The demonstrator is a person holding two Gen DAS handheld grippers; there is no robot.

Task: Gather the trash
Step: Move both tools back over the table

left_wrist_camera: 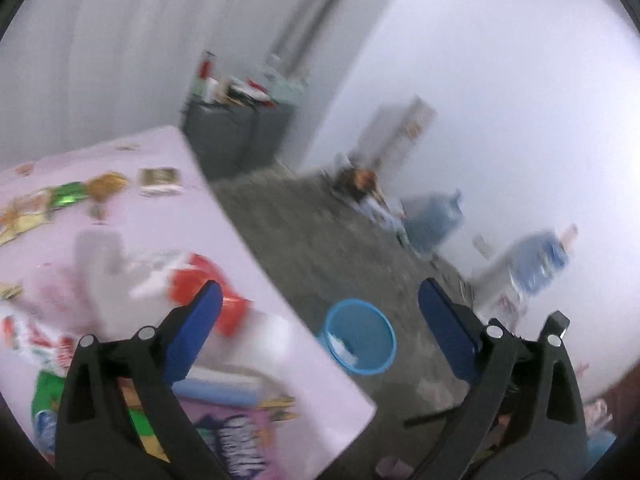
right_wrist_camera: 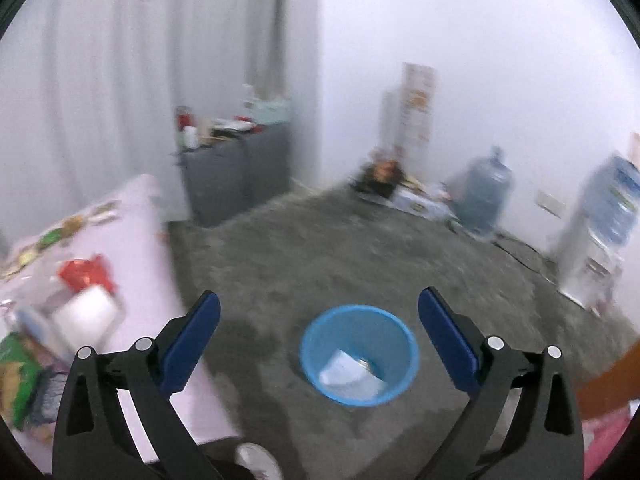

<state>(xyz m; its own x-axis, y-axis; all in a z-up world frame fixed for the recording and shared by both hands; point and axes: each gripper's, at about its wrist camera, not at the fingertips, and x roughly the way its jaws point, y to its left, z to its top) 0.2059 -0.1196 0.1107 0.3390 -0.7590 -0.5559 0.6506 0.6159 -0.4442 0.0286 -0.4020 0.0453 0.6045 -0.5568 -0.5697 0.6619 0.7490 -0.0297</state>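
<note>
A pale pink bench [left_wrist_camera: 168, 216] fills the left of the left wrist view, its edge running diagonally down to a corner low in the frame; it is strewn with blurred trash: green and gold wrappers [left_wrist_camera: 68, 196] toward the far side, a red packet [left_wrist_camera: 200, 284] nearer, a purple printed packet [left_wrist_camera: 240, 440] at the near edge; in the right wrist view the same bench [right_wrist_camera: 136, 248] sits at the far left with a red packet [right_wrist_camera: 84, 272] and a white block [right_wrist_camera: 86, 312] on it; beyond the bench stands a grey cabinet [right_wrist_camera: 236, 172] with clutter on top, against a white curtain; the floor [right_wrist_camera: 320, 248] is grey and mottled; along the white wall to the right lie a heap of items, a blue water jug [right_wrist_camera: 486, 192] on the floor and a water dispenser [right_wrist_camera: 600, 232] carrying another jug.

A blue bin [right_wrist_camera: 360, 354] stands on the floor, apart from the bench edge; it is round, open-topped, and holds a crumpled white scrap [right_wrist_camera: 344, 368] at its bottom; in the left wrist view the bin [left_wrist_camera: 360, 336] appears just past the bench edge.

The left hand-held gripper [left_wrist_camera: 320, 332] is spread wide with nothing between its blue pads; the right hand-held gripper [right_wrist_camera: 320, 340] is likewise spread and holds nothing, the bin showing between its fingers.
</note>
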